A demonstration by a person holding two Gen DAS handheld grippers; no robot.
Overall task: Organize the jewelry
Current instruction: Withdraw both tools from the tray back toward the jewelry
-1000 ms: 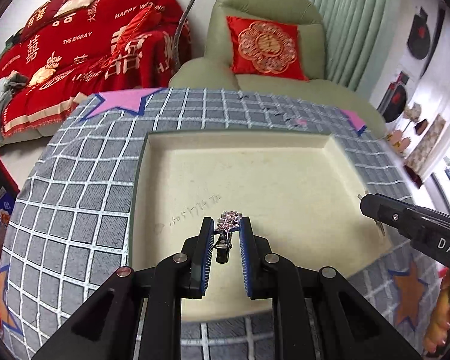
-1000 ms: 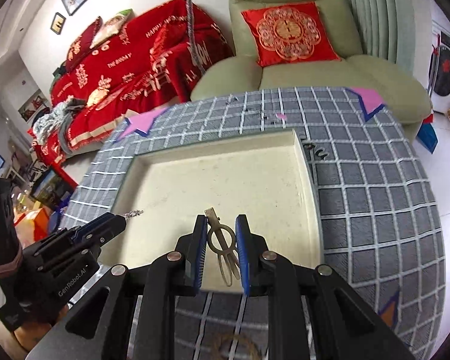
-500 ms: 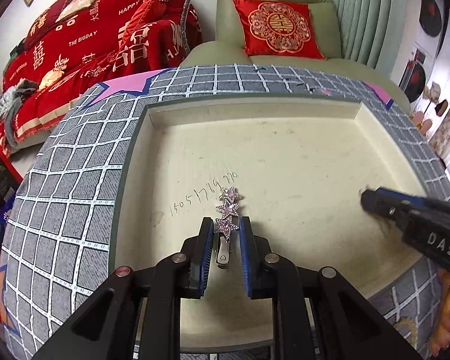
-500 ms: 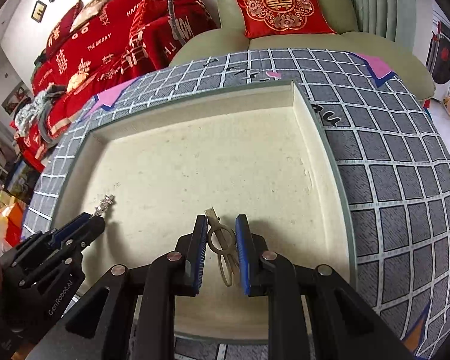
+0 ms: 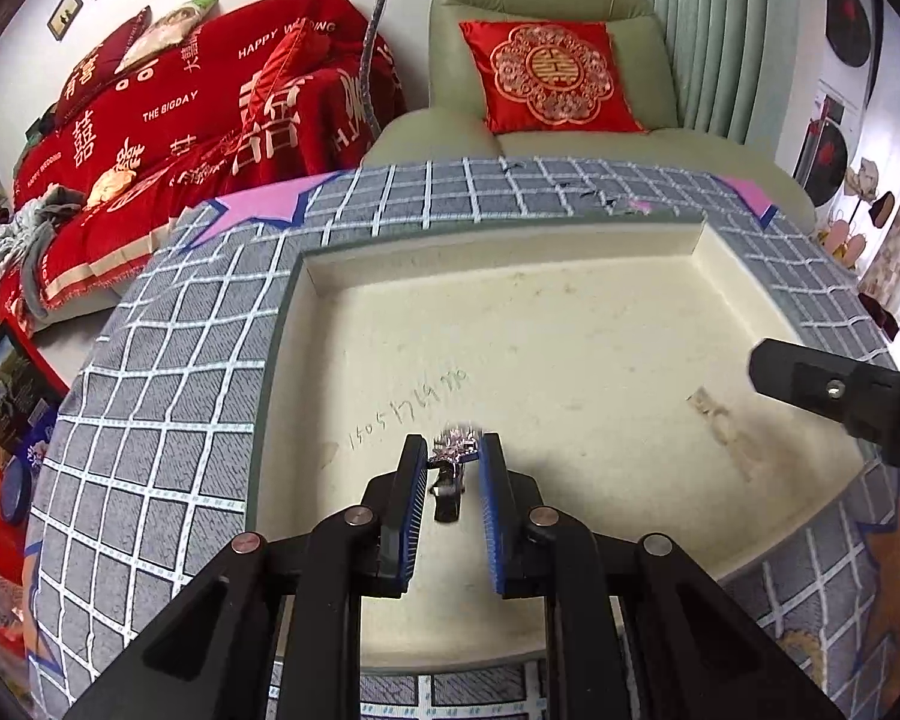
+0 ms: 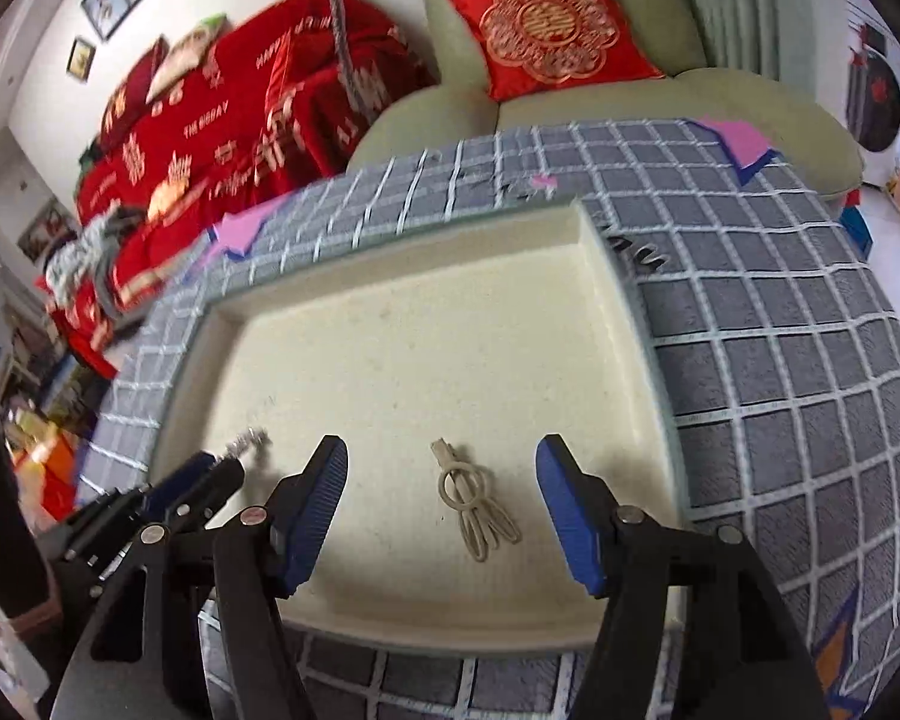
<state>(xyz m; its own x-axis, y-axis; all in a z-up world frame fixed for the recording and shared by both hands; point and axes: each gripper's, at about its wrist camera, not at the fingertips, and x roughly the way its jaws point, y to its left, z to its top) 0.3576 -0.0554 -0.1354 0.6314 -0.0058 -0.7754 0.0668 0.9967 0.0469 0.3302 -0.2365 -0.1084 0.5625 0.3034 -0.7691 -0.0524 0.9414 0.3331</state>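
Observation:
My left gripper [image 5: 453, 450] is shut on a sparkly pink star hair clip [image 5: 450, 461] and holds it low over the front left of the cream tray [image 5: 510, 252]. It also shows at the left of the right wrist view [image 6: 234, 457], the star clip [image 6: 247, 441] sticking out of it. My right gripper [image 6: 441, 459] is open wide. A beige looped hair clip [image 6: 474, 504] lies free on the tray floor [image 6: 426, 360] between its fingers. In the left wrist view that beige clip [image 5: 723, 423] lies at the tray's right, below the right gripper's finger [image 5: 834, 390].
The tray sits on a grey grid-pattern cloth [image 5: 168, 360] with pink and blue stars. Small dark clips [image 6: 642, 252] lie on the cloth by the tray's far right corner. A green armchair [image 5: 546, 60] and a red-covered sofa [image 5: 180, 120] stand behind.
My right gripper has opened and let the beige clip drop onto the tray floor. My left gripper still holds the star clip and has tilted up slightly.

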